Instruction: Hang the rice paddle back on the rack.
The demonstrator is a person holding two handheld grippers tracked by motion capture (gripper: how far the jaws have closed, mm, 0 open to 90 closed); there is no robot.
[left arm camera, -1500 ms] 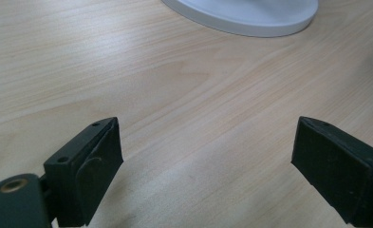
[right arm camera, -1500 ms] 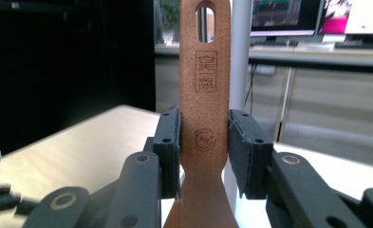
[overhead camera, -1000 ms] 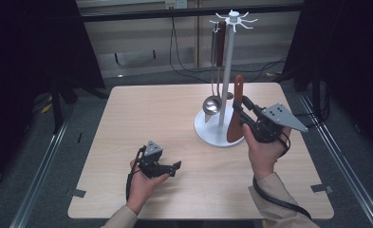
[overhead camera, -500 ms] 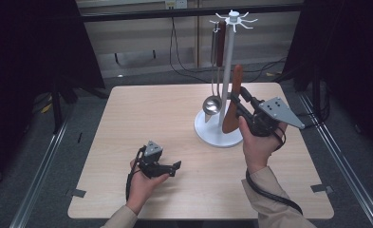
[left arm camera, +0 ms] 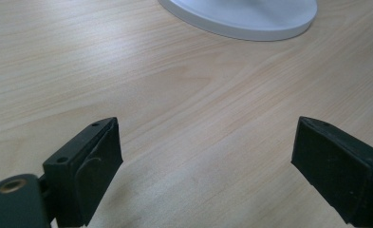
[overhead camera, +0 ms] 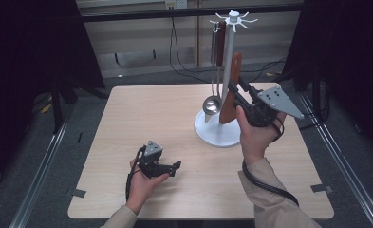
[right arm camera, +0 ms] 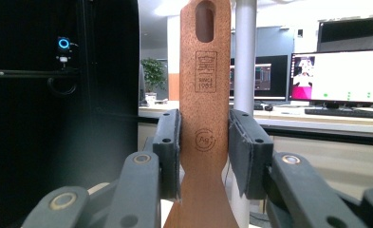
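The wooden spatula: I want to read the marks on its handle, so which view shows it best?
The right gripper view: the wooden spatula stands upright and close between the right tool, with its stamped marks and hanging hole plain. The high view shows it small beside the rack's pole.

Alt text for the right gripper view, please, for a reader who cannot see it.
The right gripper clamps both black jaws on the handle of a brown wooden spatula, held upright with its hanging slot at the top. Directly behind it rises the white pole of the utensil stand, with lit monitors on a desk far off.
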